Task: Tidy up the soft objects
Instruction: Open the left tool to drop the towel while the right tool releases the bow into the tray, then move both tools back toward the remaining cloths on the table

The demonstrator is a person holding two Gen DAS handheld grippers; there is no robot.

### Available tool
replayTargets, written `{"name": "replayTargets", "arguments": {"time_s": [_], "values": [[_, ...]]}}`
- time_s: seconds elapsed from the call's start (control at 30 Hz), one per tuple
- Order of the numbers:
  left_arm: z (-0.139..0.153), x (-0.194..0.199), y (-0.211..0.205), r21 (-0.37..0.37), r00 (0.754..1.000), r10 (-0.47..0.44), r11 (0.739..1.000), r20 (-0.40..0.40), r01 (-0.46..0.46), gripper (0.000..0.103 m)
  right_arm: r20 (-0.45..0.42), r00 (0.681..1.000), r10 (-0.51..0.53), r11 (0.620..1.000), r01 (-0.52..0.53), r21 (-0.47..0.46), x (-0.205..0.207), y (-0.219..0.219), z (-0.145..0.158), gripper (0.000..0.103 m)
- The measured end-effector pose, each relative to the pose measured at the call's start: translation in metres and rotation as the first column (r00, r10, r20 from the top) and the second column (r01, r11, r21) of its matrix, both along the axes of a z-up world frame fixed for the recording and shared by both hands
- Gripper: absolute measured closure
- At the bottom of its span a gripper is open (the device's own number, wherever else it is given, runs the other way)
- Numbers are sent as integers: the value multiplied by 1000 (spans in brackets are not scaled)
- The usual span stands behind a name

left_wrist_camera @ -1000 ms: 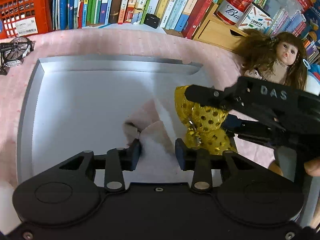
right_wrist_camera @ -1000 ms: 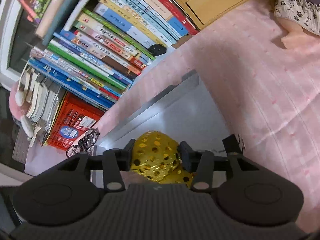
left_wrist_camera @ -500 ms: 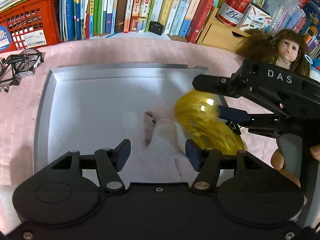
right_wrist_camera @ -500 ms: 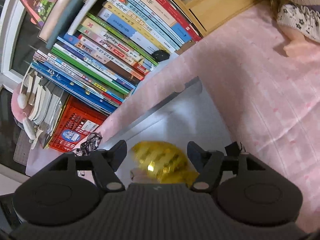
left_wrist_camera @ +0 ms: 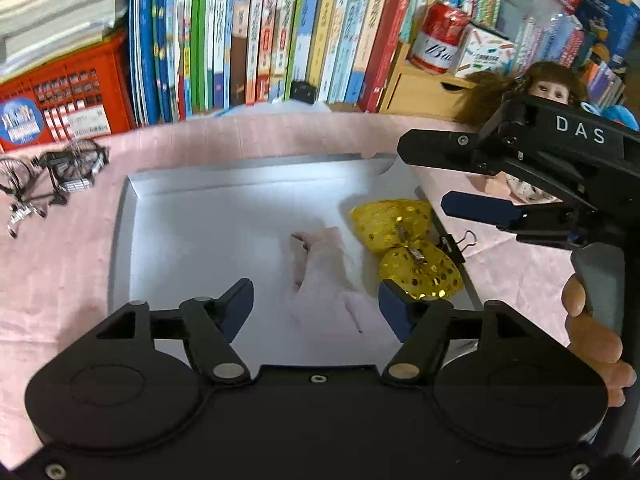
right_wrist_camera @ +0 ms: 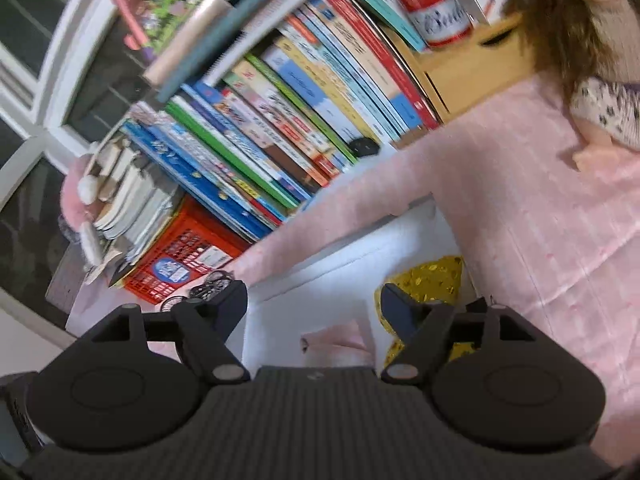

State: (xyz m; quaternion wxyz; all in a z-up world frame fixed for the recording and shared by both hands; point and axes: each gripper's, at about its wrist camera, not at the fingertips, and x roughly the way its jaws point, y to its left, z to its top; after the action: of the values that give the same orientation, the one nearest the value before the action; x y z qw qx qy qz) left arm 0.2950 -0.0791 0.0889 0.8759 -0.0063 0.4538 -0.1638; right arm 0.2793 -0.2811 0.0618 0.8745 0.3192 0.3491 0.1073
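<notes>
**Both grippers open over the grey tray**

Books (left_wrist_camera: 280, 36) line the back of the scene, standing in a long row behind a pink cloth (left_wrist_camera: 60, 248) that covers the work surface. On that cloth I see a shallow grey tray (left_wrist_camera: 120, 240), and the soft things lie in its right half. A pale pink cloth piece (left_wrist_camera: 320, 264) lies crumpled on the tray floor, and a gold sequinned bow (left_wrist_camera: 404, 240) sits just beside it, against the tray's right wall. A black binder clip (left_wrist_camera: 456, 246) lies at that wall, next to the bow.

My left gripper (left_wrist_camera: 316, 304) hangs over the near end of the pink piece with its jaws spread wide and nothing between them. My right gripper (left_wrist_camera: 424, 172) reaches in from the right, above the bow, fingers apart and empty; in its own view (right_wrist_camera: 314, 306) the jaws also stand open, with the bow (right_wrist_camera: 432, 280) below its right finger.

A doll (left_wrist_camera: 548, 88) with brown hair sits behind the right gripper. A red can (left_wrist_camera: 440, 36) stands on a wooden drawer box (left_wrist_camera: 420, 92), a red crate (left_wrist_camera: 60, 108) sits at far left, and a small model bicycle (left_wrist_camera: 44, 176) rests on the cloth before it.
</notes>
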Motion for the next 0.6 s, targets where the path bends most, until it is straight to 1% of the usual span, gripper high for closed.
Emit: {"name": "replayTargets", "arguments": {"time_s": [0.07, 0.3, 0.47, 0.6], "values": [[6, -8, 3, 2, 1000, -8, 1000, 26, 8, 29, 35, 999, 14, 1000, -13, -18, -9, 2, 8, 18], [21, -39, 6, -14, 995, -46, 999, 90, 47, 25, 139, 988, 63, 993, -49, -106, -46, 12, 31, 11], [29, -61, 10, -19, 989, -67, 997, 130, 70, 23, 189, 979, 80, 991, -57, -121, -73, 15, 37, 7], [33, -79, 14, -53, 986, -76, 995, 151, 85, 22, 234, 968, 86, 988, -54, -143, -98, 17, 39, 4]]}}
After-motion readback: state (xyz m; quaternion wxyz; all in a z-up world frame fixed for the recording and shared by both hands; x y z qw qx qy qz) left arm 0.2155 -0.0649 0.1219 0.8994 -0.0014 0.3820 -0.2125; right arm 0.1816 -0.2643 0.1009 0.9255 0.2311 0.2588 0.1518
